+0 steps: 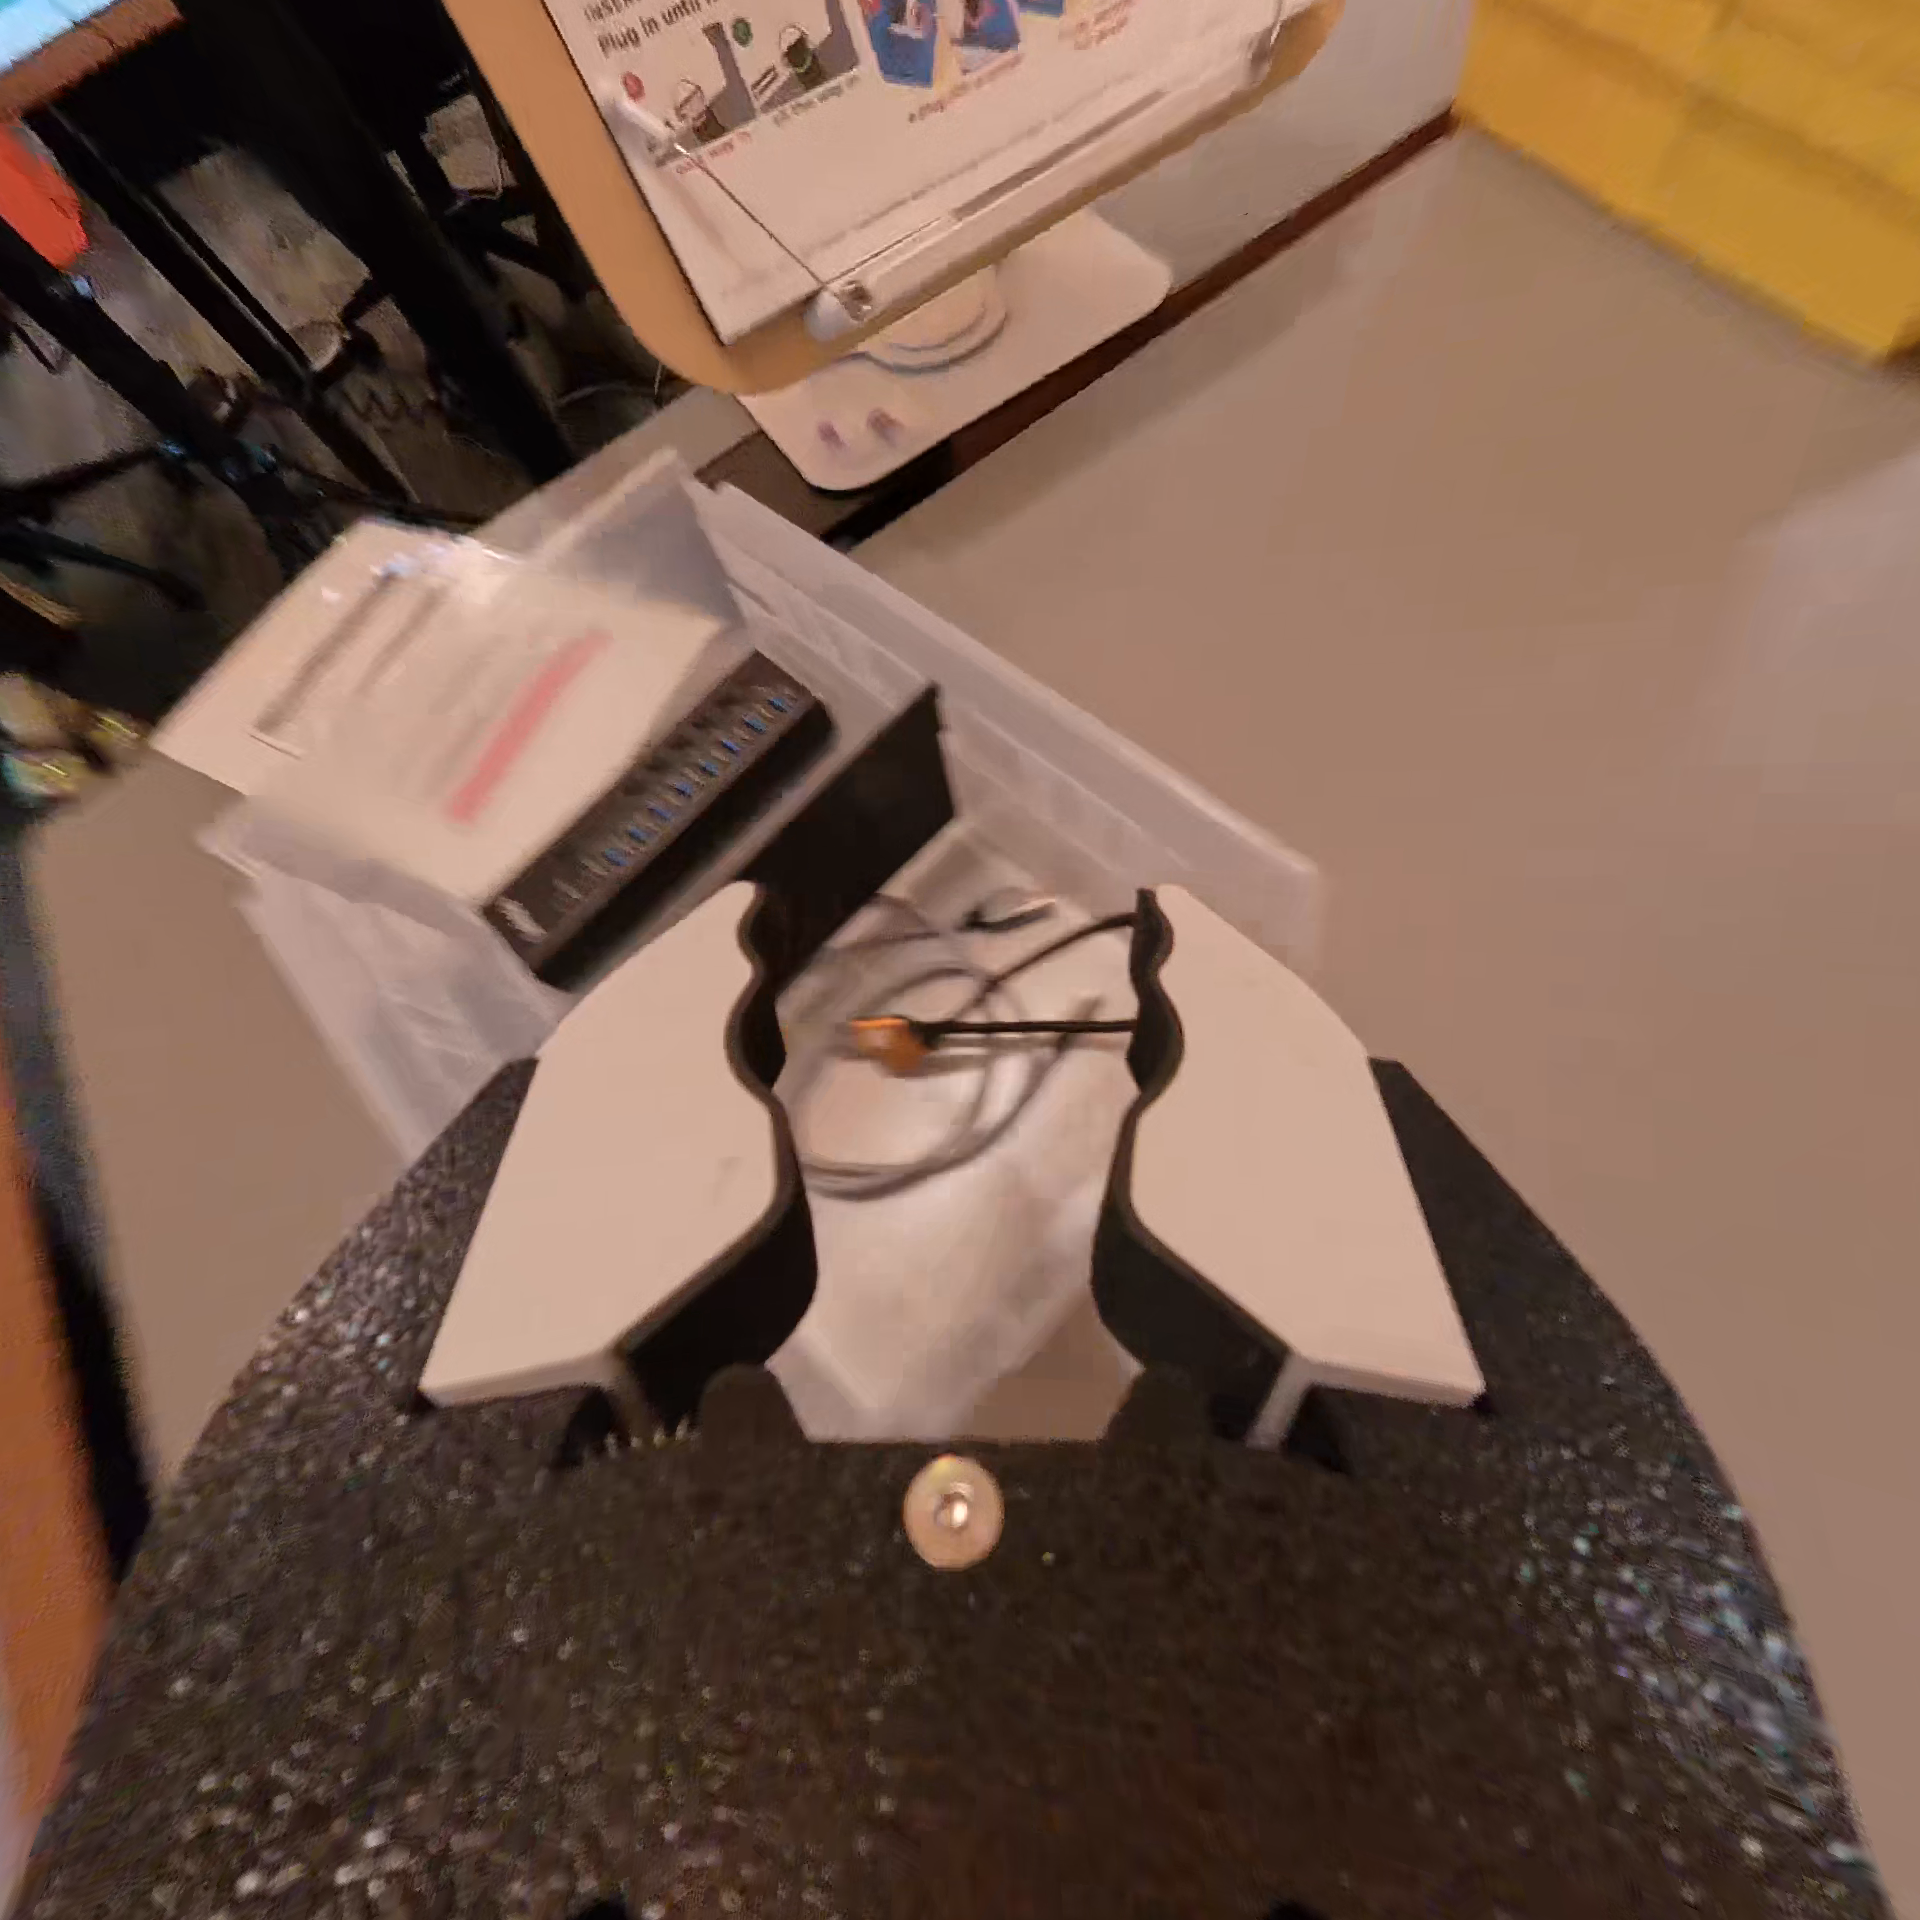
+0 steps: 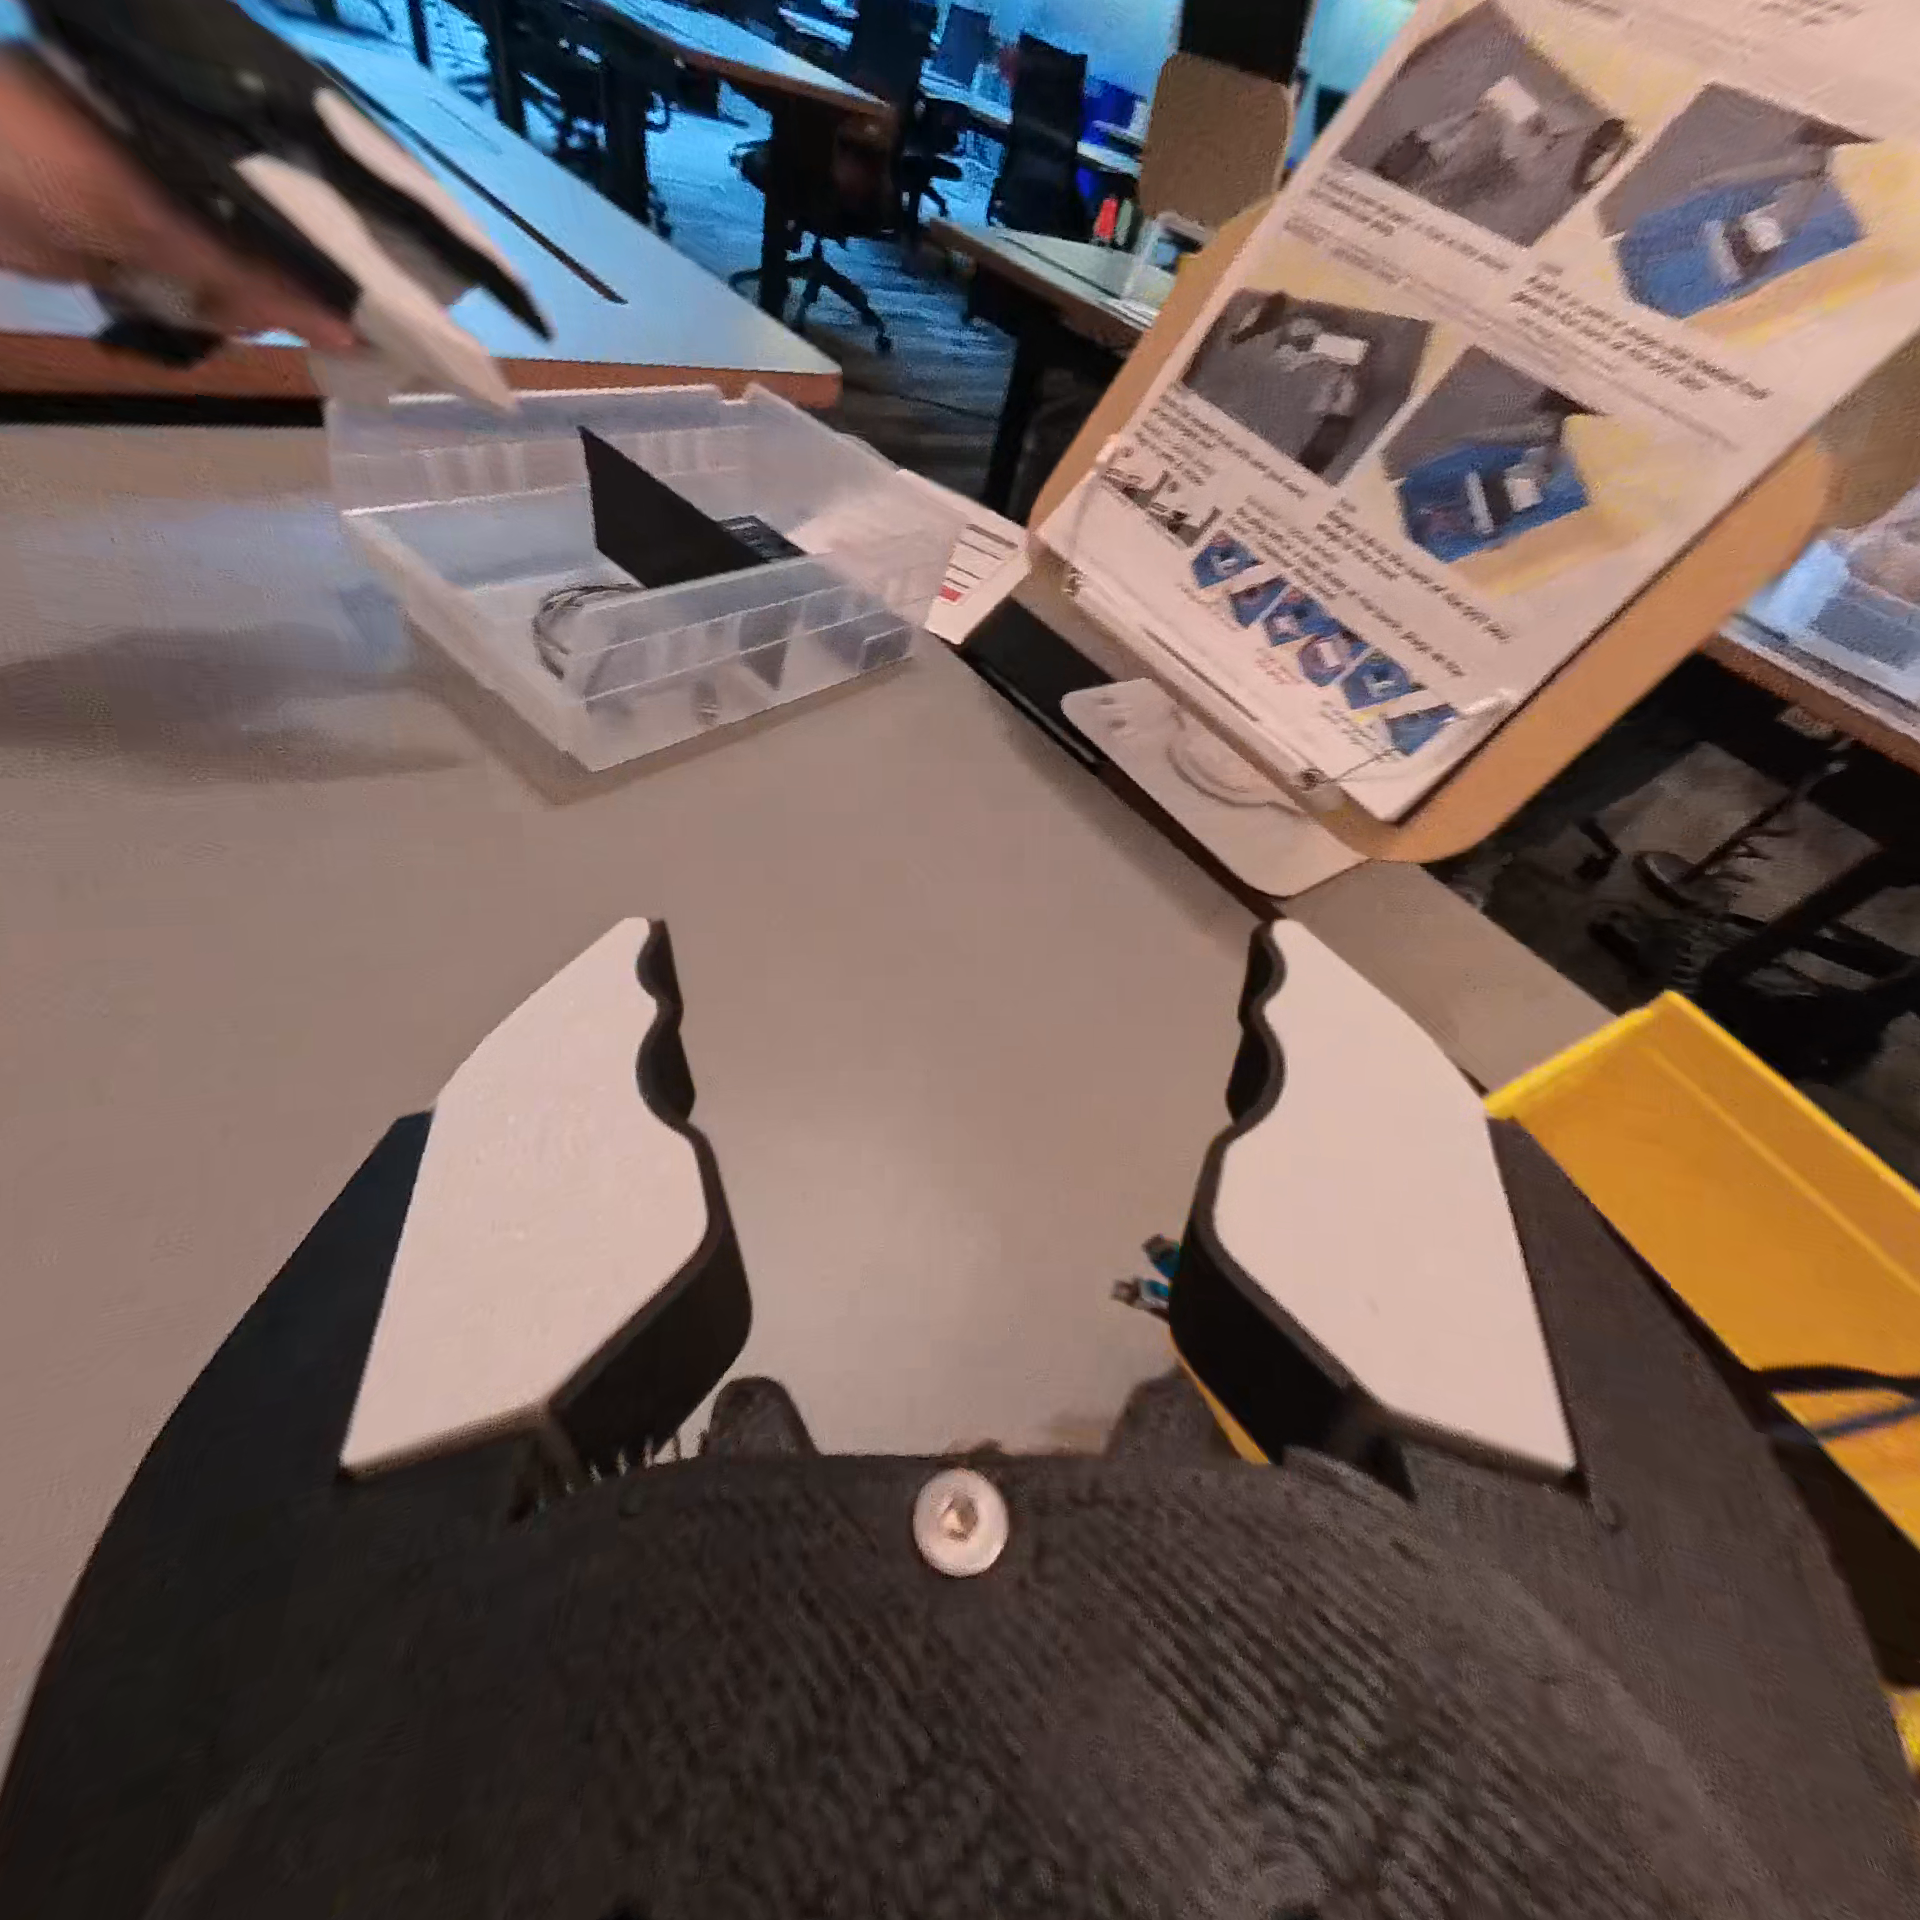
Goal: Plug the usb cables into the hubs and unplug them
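Left tongs (image 1: 951, 971) hang over the clear plastic box (image 1: 1091, 790), tipped down toward it, fingers parted to a middling gap with nothing gripped. In the right wrist view the same left tongs (image 2: 416, 301) reach in from the upper left above the box's far rim, a person's hand behind them. Right tongs (image 2: 961, 997) sit low over the bare desk (image 2: 935, 831), spread wide and empty. The black usb hub (image 1: 727, 800) lies in the box with a row of blue ports facing up, a white paper partly over it. Thin cables (image 1: 935, 1039) coil in the compartment beside it, 1 orange-tipped plug showing straight between the left fingertips, farther off. The box stands well apart from the right tongs, up and left. A yellow bin (image 2: 1714, 1195) sits at right, and a propped instruction board (image 2: 1455, 468) behind.
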